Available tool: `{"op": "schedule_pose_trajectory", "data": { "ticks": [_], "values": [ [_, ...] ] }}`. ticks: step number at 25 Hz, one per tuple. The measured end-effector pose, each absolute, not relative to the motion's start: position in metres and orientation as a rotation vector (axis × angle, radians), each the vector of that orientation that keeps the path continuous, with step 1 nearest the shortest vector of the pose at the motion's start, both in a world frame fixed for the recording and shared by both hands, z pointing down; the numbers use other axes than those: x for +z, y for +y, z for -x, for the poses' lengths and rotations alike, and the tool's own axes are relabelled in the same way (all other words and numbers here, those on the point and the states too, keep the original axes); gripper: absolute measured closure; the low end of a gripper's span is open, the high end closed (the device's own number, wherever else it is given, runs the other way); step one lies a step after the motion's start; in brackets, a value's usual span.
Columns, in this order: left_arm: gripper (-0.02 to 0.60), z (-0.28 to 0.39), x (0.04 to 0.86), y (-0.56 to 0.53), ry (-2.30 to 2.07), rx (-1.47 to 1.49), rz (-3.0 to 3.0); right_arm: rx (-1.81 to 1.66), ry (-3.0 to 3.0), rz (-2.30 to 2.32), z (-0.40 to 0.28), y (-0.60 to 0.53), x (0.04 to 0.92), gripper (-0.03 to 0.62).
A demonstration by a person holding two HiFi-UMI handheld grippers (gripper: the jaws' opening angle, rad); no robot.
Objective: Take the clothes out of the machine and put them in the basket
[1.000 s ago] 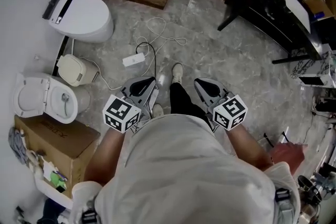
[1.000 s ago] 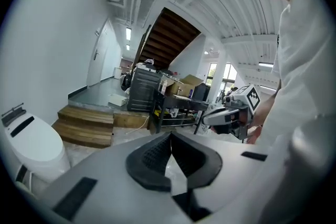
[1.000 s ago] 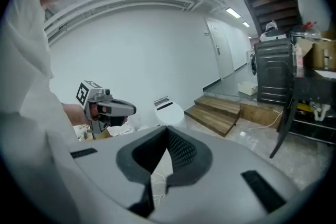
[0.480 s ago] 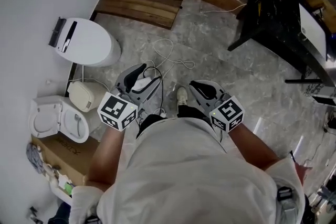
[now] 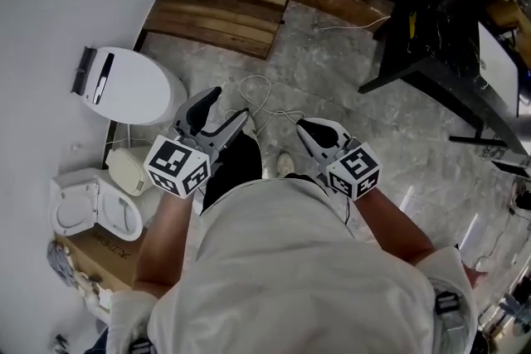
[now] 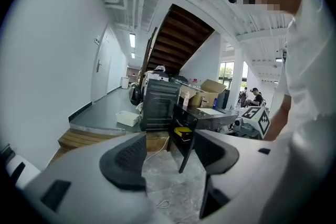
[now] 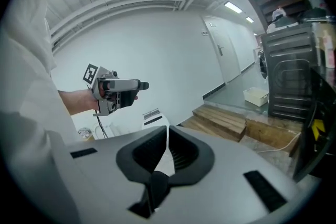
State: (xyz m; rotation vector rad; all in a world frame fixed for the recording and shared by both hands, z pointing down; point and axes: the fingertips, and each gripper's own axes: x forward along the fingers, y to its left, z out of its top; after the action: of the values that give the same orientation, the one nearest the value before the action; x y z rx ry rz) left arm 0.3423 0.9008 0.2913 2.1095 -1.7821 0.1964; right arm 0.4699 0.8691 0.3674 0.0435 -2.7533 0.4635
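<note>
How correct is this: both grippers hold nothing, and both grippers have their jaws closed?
One part is wrong. Only the right gripper is closed. The left gripper has just been opening its jaws, and they stand apart with nothing between them, as the left gripper view shows. Both grippers hold nothing, as you said.

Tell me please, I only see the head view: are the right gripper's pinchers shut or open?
Observer: Shut. The right gripper view shows the right gripper with its jaws meeting, nothing between them.
Operator: What's the left one pointing at?
Observer: The left gripper, whose empty jaws have just been opening, faces a dark boxy appliance beyond the wooden step.
Operator: Anything above?
Observer: A brown staircase climbs overhead.
</note>
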Motion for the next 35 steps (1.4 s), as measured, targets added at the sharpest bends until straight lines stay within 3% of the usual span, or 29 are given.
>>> {"op": "schedule_pose_trajectory", "data": {
  "ticks": [8,20,35],
  "values": [
    [0.299,-0.228,0.309,0.818,-1.702,0.140,-2.160,0.449,-2.706,-0.164,-0.371,0.790,0.374,0.589],
    [0.301,-0.028,0.290,0.688,-1.559,0.202,-2.334,0.433,-2.689,-0.294,-0.149,0.683,0.343,0.589],
    [0.305,0.061,0.306,0.488,-1.439,0.195,-2.378,0.528,-2.640,-0.381,-0.057,0.518,0.368,0.589]
  ]
}}
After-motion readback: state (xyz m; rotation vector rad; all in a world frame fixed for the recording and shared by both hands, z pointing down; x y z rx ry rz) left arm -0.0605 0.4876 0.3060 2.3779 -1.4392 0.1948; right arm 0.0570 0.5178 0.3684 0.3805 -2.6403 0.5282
